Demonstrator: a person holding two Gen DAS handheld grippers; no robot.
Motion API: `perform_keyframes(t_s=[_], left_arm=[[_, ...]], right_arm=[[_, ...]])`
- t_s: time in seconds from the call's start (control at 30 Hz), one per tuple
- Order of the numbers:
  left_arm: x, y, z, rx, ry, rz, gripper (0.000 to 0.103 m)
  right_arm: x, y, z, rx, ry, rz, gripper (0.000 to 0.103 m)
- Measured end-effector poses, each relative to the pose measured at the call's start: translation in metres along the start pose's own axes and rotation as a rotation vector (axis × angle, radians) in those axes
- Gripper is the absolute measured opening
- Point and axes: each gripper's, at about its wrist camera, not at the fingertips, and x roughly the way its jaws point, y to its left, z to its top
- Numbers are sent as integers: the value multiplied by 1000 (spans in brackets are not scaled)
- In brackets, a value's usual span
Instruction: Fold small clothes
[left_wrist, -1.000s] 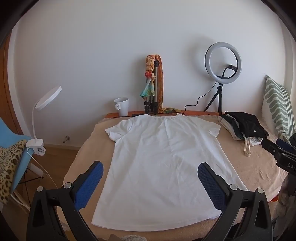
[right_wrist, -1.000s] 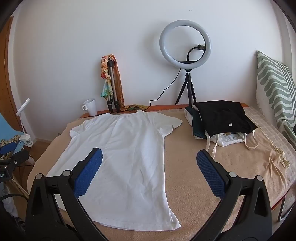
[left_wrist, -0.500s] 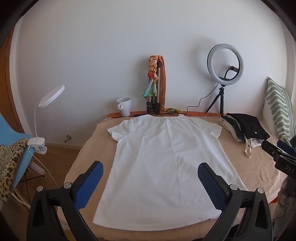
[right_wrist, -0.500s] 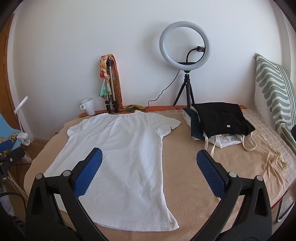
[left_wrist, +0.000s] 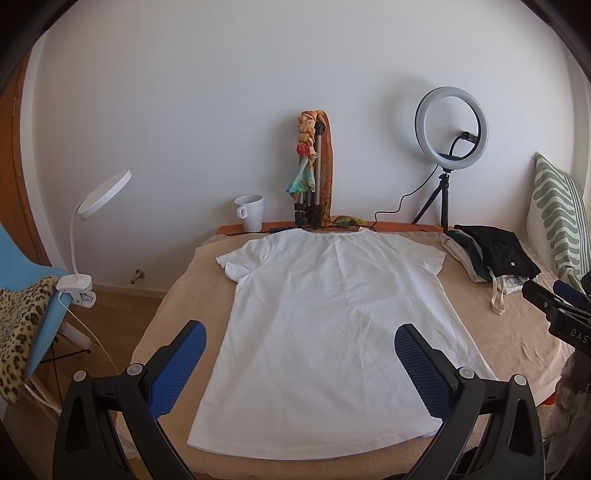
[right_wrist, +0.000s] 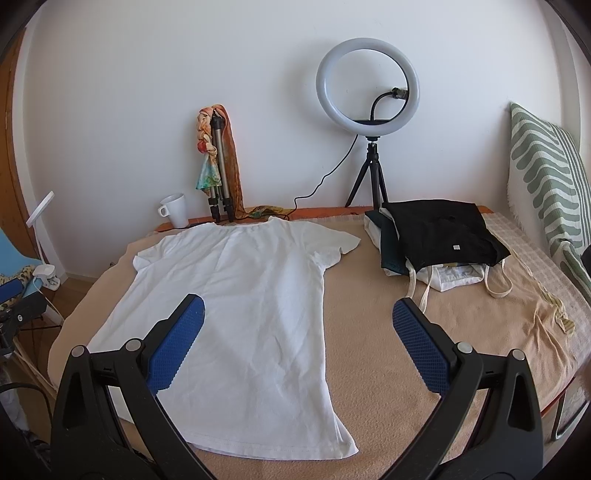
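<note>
A white cotton T-shirt (left_wrist: 332, 314) lies flat and spread out on a bed with a soft peach blanket (left_wrist: 517, 332). Its neck points to the white wall and its bottom edge is near the cameras.

The left gripper (left_wrist: 299, 343) floats above the lower part of the shirt. Its blue pads (left_wrist: 177, 369) are wide apart and hold nothing.

The right gripper (right_wrist: 297, 321) floats over the shirt's right edge. Its fingers are wide apart too, with nothing between them.

A pile of folded dark clothes (right_wrist: 439, 236) sits on the blanket to the right of the shirt, not touching it.
</note>
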Motion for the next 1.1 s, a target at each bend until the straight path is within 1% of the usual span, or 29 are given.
perform_keyframes(t_s=[1.1], left_arm=[[2,1,2,10,-5,18,103]], right_arm=[[3,1,-2,3,12,0,103]])
